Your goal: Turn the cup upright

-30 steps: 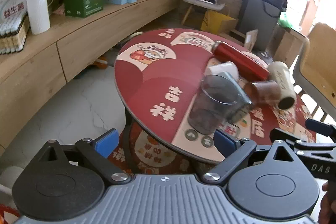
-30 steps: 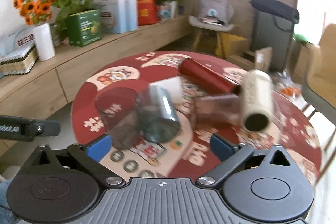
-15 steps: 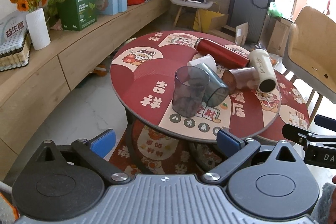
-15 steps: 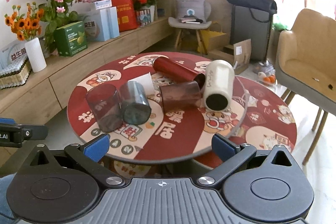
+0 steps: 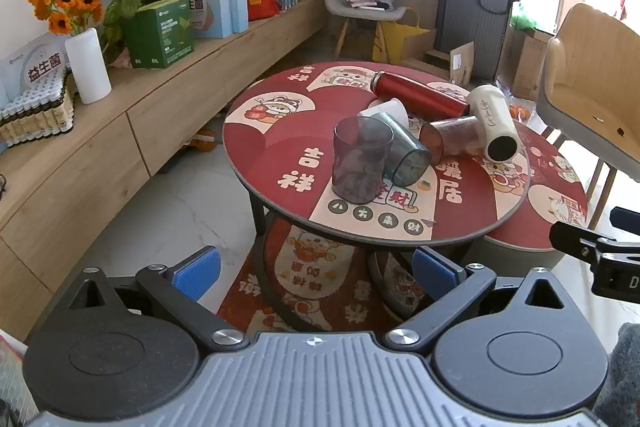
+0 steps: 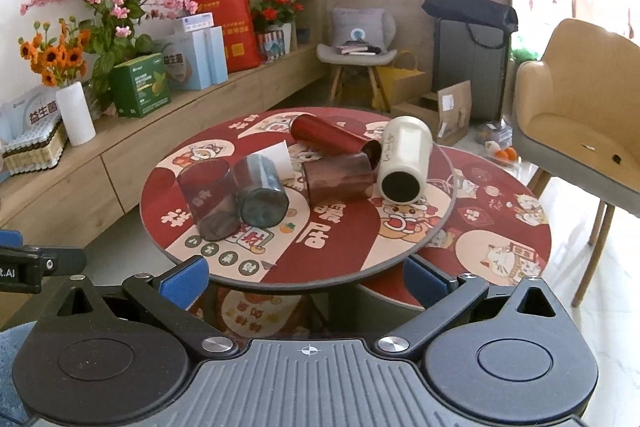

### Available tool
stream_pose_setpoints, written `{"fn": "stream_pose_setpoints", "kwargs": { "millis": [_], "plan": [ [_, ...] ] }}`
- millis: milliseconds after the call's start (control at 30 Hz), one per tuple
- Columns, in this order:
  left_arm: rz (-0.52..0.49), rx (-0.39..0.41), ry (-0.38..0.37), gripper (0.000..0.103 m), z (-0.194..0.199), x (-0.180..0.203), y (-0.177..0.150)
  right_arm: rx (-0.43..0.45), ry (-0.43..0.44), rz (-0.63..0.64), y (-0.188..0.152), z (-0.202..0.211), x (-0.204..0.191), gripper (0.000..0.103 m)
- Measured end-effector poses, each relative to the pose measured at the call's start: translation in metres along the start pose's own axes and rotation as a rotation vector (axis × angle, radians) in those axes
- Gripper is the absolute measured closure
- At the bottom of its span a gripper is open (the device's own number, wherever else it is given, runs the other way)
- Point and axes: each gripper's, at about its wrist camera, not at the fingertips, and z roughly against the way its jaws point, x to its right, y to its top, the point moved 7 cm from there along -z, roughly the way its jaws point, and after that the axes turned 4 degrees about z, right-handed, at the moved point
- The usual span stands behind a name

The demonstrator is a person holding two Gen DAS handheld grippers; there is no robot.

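Presently the smoky cup stands upright, mouth up and empty, near the front of the round worktop. A teal cup lies on its side touching it; a brown cup, red flask and cream tumbler also lie toppled. Left hand-held gripper and right hand-held gripper are both spread wide, holding nothing. Only the right view shows the lower table's cat print.

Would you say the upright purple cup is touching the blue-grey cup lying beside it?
Touching: in the right wrist view the purple cup stands upright with the blue-grey cup resting against its side, no gap visible.
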Motion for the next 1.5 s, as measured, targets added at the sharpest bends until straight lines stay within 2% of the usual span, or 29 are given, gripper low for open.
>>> {"fn": "stream_pose_setpoints", "kwargs": {
  "millis": [267, 1500],
  "plan": [
    [-0.006, 0.02, 0.018, 0.0, 0.005, -0.002, -0.005, 0.008, -0.01, 0.001, -0.005, 0.009, 0.002, 0.0],
    [-0.003, 0.0, 0.024, 0.0, 0.002, -0.007, -0.008, -0.014, -0.011, -0.024, -0.013, -0.003, 0.006, 0.0]
  ]
}}
